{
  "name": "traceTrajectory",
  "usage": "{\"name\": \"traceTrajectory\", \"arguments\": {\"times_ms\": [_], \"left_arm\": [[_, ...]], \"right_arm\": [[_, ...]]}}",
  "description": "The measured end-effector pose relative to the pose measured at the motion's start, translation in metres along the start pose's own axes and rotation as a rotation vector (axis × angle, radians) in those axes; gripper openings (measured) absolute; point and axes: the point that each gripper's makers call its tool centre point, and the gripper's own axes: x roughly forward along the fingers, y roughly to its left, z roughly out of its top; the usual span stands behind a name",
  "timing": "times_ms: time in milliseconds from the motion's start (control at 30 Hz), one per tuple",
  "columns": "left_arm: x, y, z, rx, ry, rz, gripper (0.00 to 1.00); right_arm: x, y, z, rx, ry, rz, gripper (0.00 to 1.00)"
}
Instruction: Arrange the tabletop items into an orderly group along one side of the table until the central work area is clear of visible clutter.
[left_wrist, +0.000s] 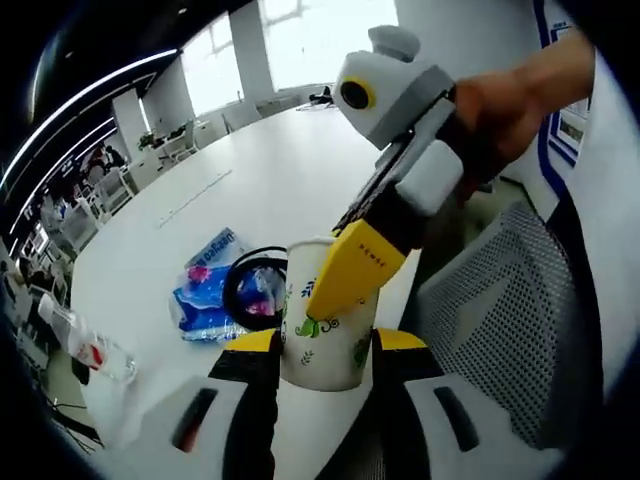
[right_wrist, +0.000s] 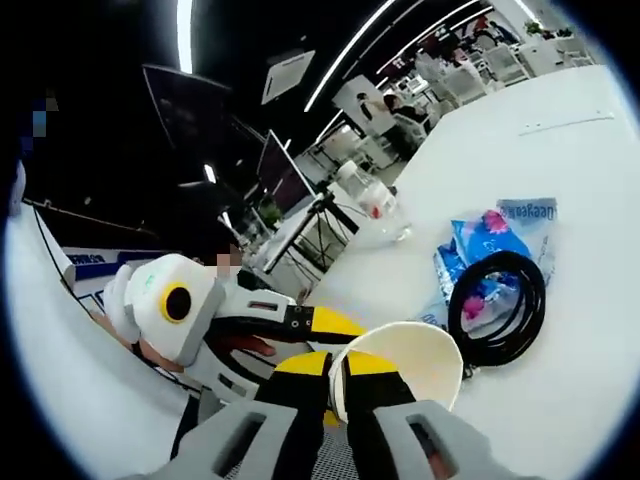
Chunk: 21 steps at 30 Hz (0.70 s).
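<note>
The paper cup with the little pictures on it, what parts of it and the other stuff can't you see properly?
- Paper cup: left gripper view, the right gripper covers part of its printed design; its inside is hidden.
- Blue packet: right gripper view, the black cable coil lies over it; the lettering is too small to read.
- Clear bottle: left gripper view, blurred near the edge; its label can't be read.

- The white paper cup (left_wrist: 325, 325) carried green leaf and vine prints on its side.
- The flat plastic packet (left_wrist: 205, 290) was blue with pink patches and white lettering.
- The coiled cable (right_wrist: 497, 305) was black.
- The round tabletop (left_wrist: 250, 190) was plain white.
- Both grippers' jaws were yellow with black.
</note>
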Motion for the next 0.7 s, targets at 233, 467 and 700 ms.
{"name": "traceTrajectory", "arguments": {"times_ms": [233,467,700], "left_arm": [[0.001,0.003,-0.005,-0.001,0.018,0.028,0.36],[-0.002,0.013,-0.01,-0.023,0.025,0.054,0.36],[-0.009,0.021,-0.016,-0.078,0.008,0.082,0.32]], "right_arm": [[0.006,-0.003,-0.001,0.003,0.013,-0.02,0.0],[0.013,-0.002,0.001,-0.003,0.023,-0.025,0.0],[0.012,-0.009,0.002,-0.008,0.031,-0.041,0.0]]}}
